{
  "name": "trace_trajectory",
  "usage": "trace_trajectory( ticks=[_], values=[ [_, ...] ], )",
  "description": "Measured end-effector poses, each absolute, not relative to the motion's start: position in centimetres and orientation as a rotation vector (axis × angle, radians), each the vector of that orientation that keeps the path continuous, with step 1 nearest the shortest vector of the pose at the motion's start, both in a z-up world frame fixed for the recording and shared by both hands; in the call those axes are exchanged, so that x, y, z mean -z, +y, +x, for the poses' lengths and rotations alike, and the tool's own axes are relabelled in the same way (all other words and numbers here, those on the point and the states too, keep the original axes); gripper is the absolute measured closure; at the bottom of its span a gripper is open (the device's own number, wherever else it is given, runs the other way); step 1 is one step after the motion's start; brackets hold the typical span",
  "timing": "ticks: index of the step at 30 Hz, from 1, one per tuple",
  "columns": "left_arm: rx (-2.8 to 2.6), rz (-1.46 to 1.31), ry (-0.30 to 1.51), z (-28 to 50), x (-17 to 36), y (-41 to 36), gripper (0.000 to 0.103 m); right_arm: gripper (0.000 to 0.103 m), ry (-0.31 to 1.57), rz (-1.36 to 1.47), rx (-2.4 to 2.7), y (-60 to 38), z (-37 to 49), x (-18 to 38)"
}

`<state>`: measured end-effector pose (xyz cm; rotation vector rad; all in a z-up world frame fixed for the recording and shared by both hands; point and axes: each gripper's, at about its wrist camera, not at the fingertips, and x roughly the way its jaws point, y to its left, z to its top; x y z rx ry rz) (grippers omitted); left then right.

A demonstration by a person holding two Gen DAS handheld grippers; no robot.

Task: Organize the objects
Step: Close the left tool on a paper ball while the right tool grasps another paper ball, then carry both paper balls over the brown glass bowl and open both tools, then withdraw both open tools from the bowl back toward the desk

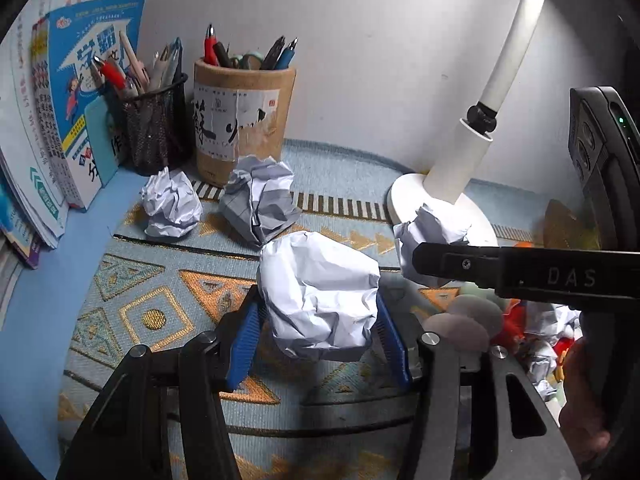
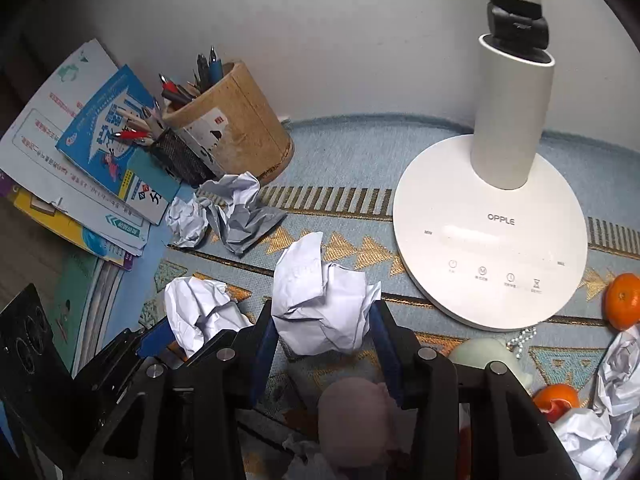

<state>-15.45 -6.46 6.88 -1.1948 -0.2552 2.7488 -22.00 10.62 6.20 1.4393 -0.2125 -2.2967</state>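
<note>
My left gripper (image 1: 318,312) is shut on a crumpled white paper ball (image 1: 320,296), held between its blue pads above the patterned mat (image 1: 160,312). My right gripper (image 2: 324,316) is shut on another crumpled white paper ball (image 2: 324,304). In the left wrist view the right gripper (image 1: 416,258) reaches in from the right with its paper ball (image 1: 428,228) near the lamp base. In the right wrist view the left gripper (image 2: 160,332) shows at lower left with its ball (image 2: 200,316). Two more crumpled papers (image 1: 172,208) (image 1: 260,200) lie in front of the pen holders.
A white desk lamp (image 2: 488,232) stands at the right. A cardboard pen holder (image 1: 244,120) and a black mesh pen holder (image 1: 156,128) stand at the back, with books (image 1: 88,100) leaning at the left. Oranges (image 2: 622,300), more crumpled paper (image 2: 616,368) and small rounded objects lie at lower right.
</note>
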Motion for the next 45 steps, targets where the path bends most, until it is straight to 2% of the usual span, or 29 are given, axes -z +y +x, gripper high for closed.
trace_trajectory(
  ticks=[7,13,17,21,28,31,32,34,38,40,42,45],
  values=[
    [-2.755,-1.036,-0.173,-11.7,-14.1,-1.3,0.052,0.058,-0.290,1.271,2.363,15.7,-16.2,-14.3],
    [-2.702,-0.886,-0.072,-10.5,-19.7,8.3,0.051,0.057,-0.311,1.120,2.524,25.1,-10.8,-21.3],
    [-2.617,-0.832,-0.057,-11.0,-21.3,14.7,0.051,0.057,-0.374,1.074,2.652,32.4,-8.4,-23.6],
    [-2.508,-0.871,-0.039,-12.5,-20.2,20.3,0.051,0.057,-0.444,1.123,2.759,38.8,-9.4,-21.8],
    [-2.315,-1.079,-0.051,-16.3,-14.7,26.4,0.051,0.057,-0.690,1.434,2.694,46.3,-12.2,-13.1],
    [-2.256,-1.137,-0.034,-17.1,-13.3,28.1,0.046,0.057,-0.716,1.532,2.693,47.5,-12.7,-10.8],
    [-2.243,-1.148,-0.032,-17.3,-13.0,28.4,0.037,0.056,-0.721,1.543,2.685,48.3,-12.5,-10.3],
    [-2.245,-1.159,-0.045,-16.7,-13.4,29.0,0.028,0.052,-0.724,1.561,2.686,48.8,-12.6,-10.0],
    [-2.240,-1.137,-0.114,-16.1,-14.2,27.5,0.028,0.049,-0.754,1.525,2.721,49.7,-12.1,-10.6],
    [-2.263,-1.129,-0.136,-15.6,-14.7,26.3,0.028,0.040,-0.760,1.487,2.736,50.1,-11.7,-11.1],
    [-2.294,-1.124,-0.159,-15.2,-15.1,25.2,0.028,0.036,-0.761,1.452,2.759,50.0,-11.2,-11.9],
    [-2.342,-1.090,-0.205,-13.6,-16.1,22.1,0.028,0.036,-0.749,1.392,2.749,48.8,-10.5,-13.3]
  ],
)
